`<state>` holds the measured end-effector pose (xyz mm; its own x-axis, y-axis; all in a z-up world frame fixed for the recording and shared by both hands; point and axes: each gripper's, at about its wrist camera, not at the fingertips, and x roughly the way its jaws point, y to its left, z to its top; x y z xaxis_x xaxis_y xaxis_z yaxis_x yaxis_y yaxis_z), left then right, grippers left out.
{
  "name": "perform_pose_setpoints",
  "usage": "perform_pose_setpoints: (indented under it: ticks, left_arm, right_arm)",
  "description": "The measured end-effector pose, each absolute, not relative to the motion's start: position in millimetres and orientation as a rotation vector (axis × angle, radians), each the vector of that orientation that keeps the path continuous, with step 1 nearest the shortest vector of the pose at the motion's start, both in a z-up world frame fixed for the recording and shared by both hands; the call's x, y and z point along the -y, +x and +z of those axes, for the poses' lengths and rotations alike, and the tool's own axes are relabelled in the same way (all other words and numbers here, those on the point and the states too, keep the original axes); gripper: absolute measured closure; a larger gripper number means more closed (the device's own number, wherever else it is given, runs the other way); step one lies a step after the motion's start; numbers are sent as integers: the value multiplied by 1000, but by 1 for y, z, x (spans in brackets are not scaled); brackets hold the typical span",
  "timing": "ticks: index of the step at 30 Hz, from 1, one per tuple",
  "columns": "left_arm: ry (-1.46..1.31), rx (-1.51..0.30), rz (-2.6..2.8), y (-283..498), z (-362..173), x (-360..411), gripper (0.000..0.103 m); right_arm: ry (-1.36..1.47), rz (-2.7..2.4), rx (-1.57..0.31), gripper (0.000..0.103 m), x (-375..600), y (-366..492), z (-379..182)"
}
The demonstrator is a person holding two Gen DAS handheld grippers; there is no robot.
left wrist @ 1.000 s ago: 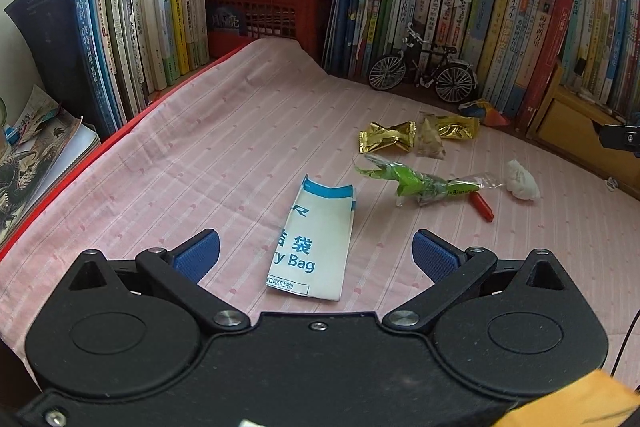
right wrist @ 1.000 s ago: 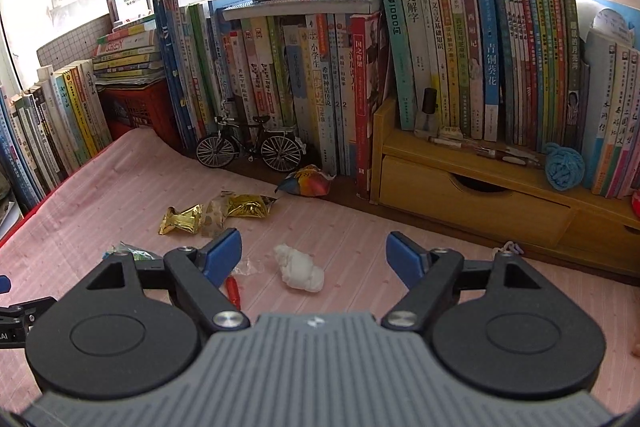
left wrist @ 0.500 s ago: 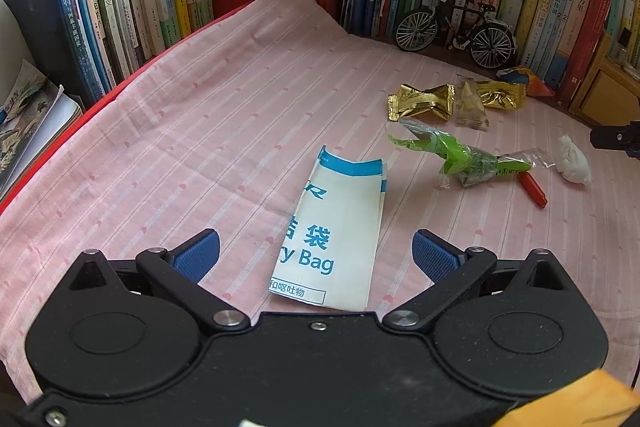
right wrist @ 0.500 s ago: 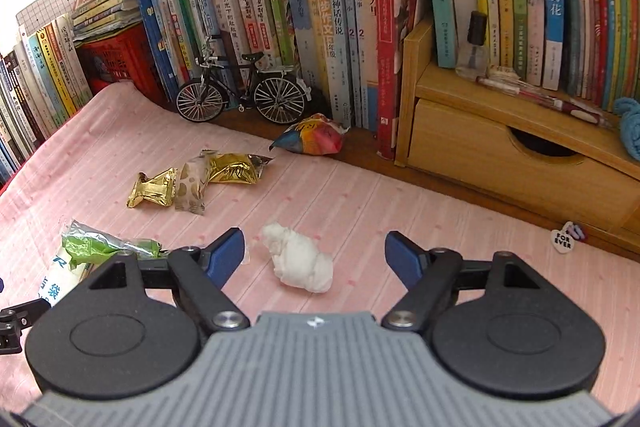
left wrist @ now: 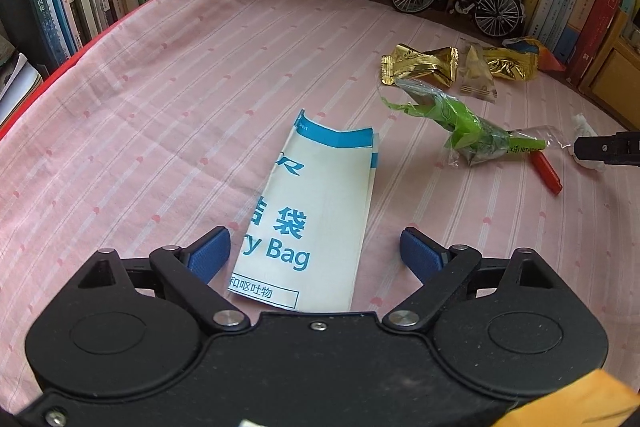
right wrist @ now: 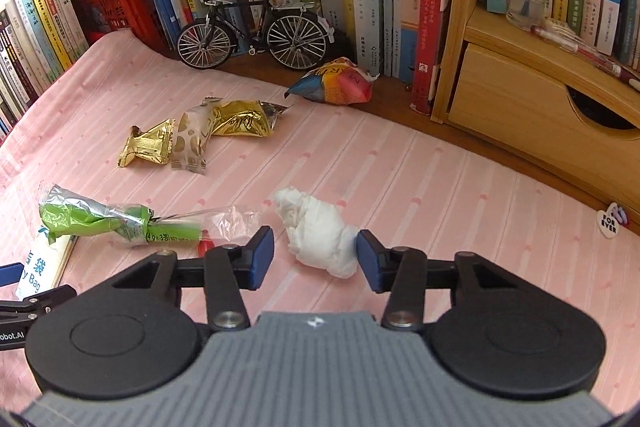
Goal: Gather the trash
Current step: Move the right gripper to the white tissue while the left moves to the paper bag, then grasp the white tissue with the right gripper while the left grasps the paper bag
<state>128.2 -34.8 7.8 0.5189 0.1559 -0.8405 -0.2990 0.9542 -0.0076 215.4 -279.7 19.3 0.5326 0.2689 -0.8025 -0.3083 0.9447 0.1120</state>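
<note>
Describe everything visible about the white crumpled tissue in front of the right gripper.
The crumpled tissue is a white, soft-looking wad of paper, bunched into an irregular lump longer than it is wide. It lies on the pink striped cloth, between the open blue pads of the right gripper; whether the right pad touches its edge I cannot tell. To its left lies a clear and green wrapper, apart from it. In the left wrist view only a sliver shows, behind the right gripper's finger.

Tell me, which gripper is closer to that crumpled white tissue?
Right. The right gripper straddles the tissue, fingers either side; the left gripper sits over the paper bag, well away.
</note>
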Motion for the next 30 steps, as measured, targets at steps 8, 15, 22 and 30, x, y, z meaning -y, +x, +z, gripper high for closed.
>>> perform_pose_setpoints:
  ticks: [8,15,22,30]
  left_arm:
    - [-132,-981,244,129,18,42,50]
    - [-148,-948,234,123,32,44,73]
    - [-163,-944,255,113,47,47,81]
    - [-170,-908,262,86,78,55,81]
  right_arm:
    - [-35,343,-948,68,281,213,21]
    - [-14,337,-933,69,286,205,30]
    - [4,338,-924,70,290,190,45]
    - [43,341,-904,70,295,160,71]
